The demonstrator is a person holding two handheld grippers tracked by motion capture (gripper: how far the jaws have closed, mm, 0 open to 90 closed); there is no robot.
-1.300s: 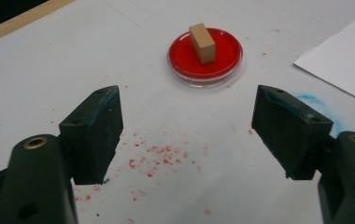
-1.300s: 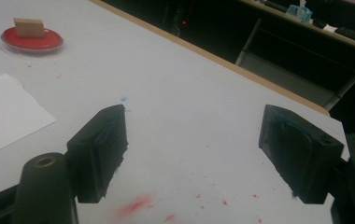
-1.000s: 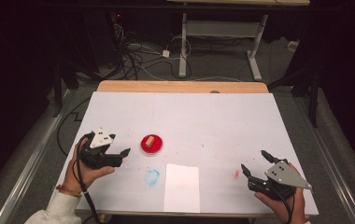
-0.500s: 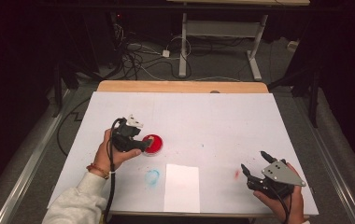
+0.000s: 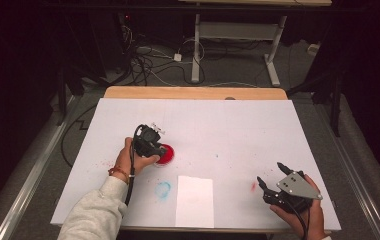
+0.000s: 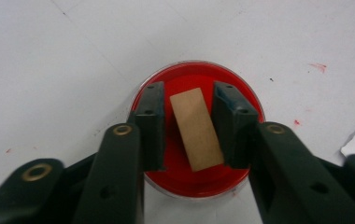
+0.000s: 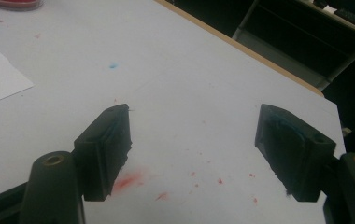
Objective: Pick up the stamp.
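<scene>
Paper (image 5: 194, 200) lies blank at the bench's (image 5: 228, 125) near edge, unused. At four o'clock the right gripper (image 5: 270, 176) rests released and empty. Toward nine o'clock the left gripper (image 6: 188, 126) has just been closing around the tan block (image 6: 196, 128) in the red dish (image 6: 185, 175); its pads flank the block, contact unclear. Lifting remains.

no readable text, labels or numbers
</scene>
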